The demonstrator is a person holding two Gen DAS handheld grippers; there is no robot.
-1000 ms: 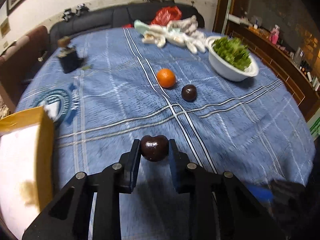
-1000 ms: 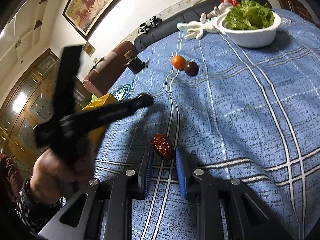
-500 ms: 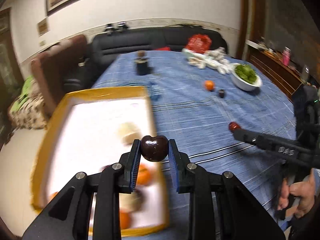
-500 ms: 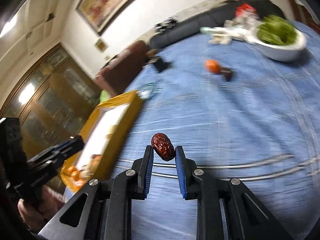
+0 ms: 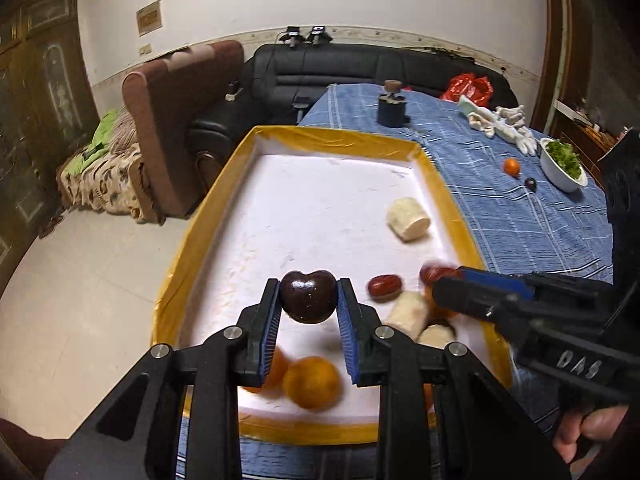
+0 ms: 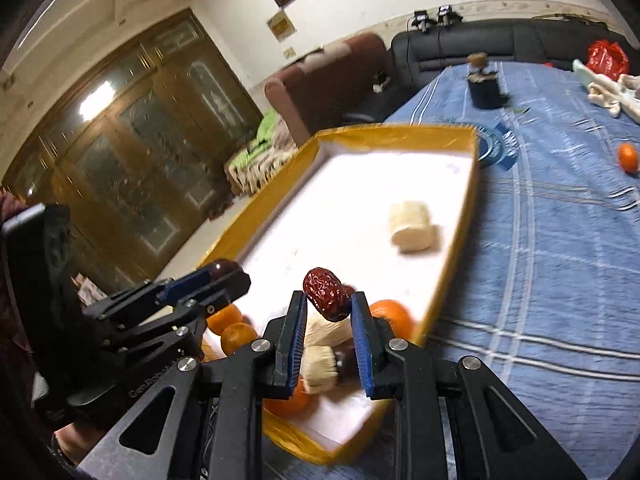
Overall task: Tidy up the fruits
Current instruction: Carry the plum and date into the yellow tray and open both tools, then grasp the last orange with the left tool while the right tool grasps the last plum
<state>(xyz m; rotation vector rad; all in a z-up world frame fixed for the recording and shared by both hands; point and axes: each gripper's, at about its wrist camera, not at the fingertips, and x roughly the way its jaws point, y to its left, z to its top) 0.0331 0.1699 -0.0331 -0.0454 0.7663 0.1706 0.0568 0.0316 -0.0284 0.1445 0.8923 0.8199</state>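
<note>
My left gripper (image 5: 309, 286) is shut on a dark, heart-shaped plum (image 5: 308, 300) and hangs over the near part of the yellow-rimmed white tray (image 5: 336, 138). In the right wrist view my right gripper (image 6: 329, 297) holds a wrinkled red date (image 6: 322, 294) above the tray's near right corner; its jaws are opening, with the date still between the pads. Oranges (image 5: 312, 382), another red date (image 5: 384, 286) and white cylinder pieces (image 5: 408, 218) lie in the tray. An orange (image 5: 511, 167) and a dark plum (image 5: 530, 184) sit on the blue cloth.
A white bowl of greens (image 5: 562, 168), a heap of white cloth (image 5: 500, 124) and a dark jar (image 5: 392, 108) stand on the far table. The tray lies at the table's left edge, with floor, an armchair (image 5: 180, 120) and a black sofa beyond.
Both grippers swung left from the blue cloth to above the tray, each carrying its fruit. The right gripper now sits close beside the left one.
</note>
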